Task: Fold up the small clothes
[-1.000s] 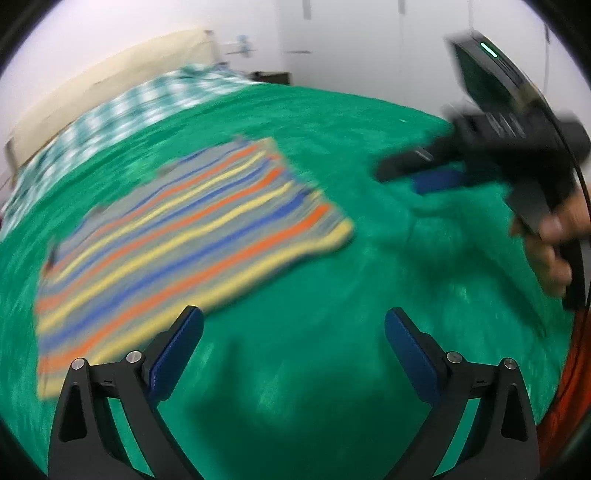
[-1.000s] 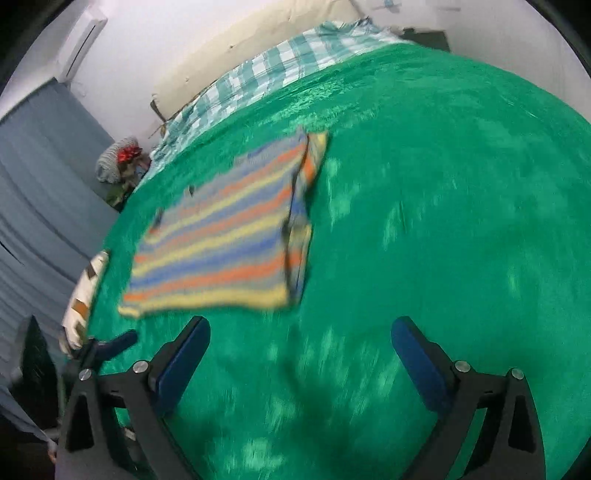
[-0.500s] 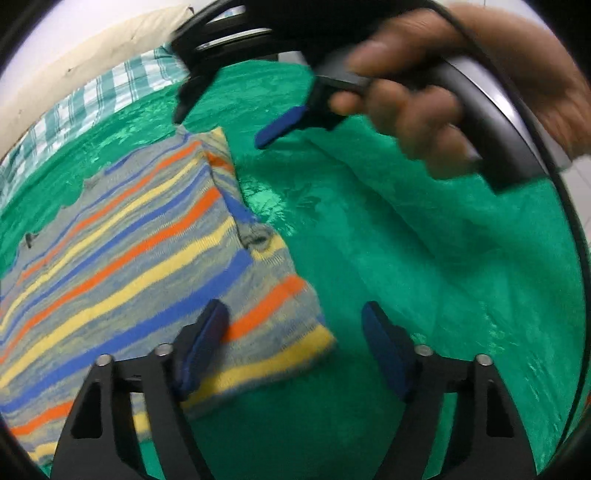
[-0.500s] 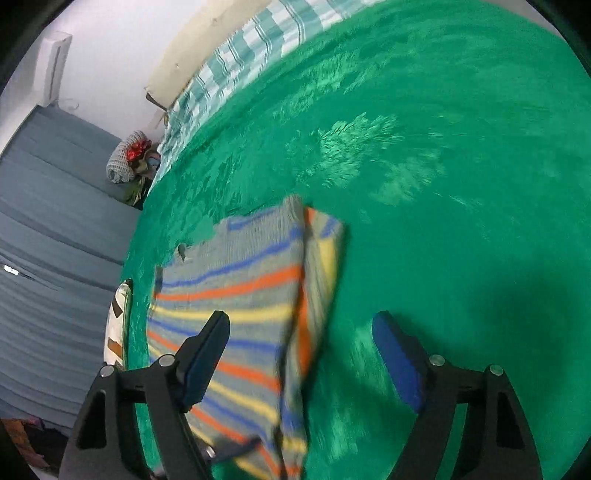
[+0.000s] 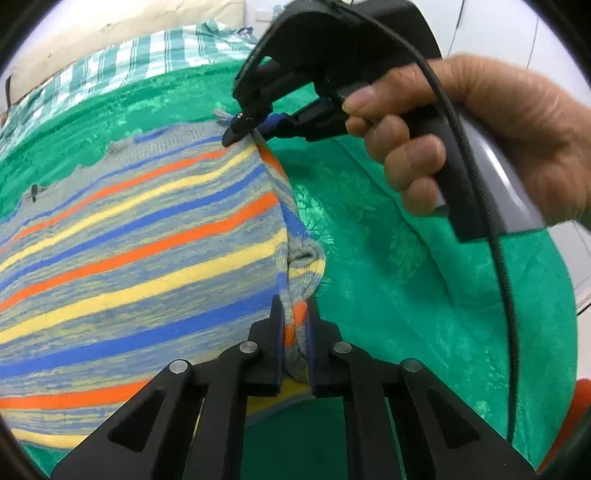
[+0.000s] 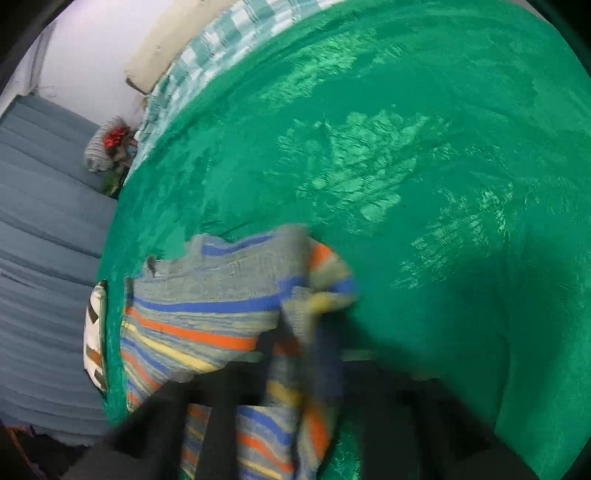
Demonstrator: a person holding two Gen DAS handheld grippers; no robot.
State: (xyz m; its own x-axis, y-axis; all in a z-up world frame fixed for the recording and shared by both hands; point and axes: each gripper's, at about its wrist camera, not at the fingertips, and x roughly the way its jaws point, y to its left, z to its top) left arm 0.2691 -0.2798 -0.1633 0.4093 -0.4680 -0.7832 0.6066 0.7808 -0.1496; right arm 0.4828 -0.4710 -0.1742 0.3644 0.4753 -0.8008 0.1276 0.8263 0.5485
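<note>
A small knitted garment with grey, blue, orange and yellow stripes (image 5: 147, 251) lies on a green blanket (image 5: 406, 295). My left gripper (image 5: 294, 332) is shut on the garment's near right edge, with fabric bunched between the blue pads. My right gripper (image 5: 255, 127), held by a hand, pinches the garment's far right corner. In the right wrist view the garment (image 6: 207, 306) is lifted and draped over the blurred right gripper (image 6: 299, 354), which is shut on it.
The green blanket (image 6: 424, 166) covers a bed. A checked sheet (image 5: 122, 66) and a beige headboard (image 5: 110, 26) lie at the far end. Grey curtains (image 6: 40, 240) hang at the left, with a striped bundle (image 6: 107, 144) beside them.
Both grippers moved down onto the garment's right edge and closed on it. The right gripper's corner has lifted off the blanket.
</note>
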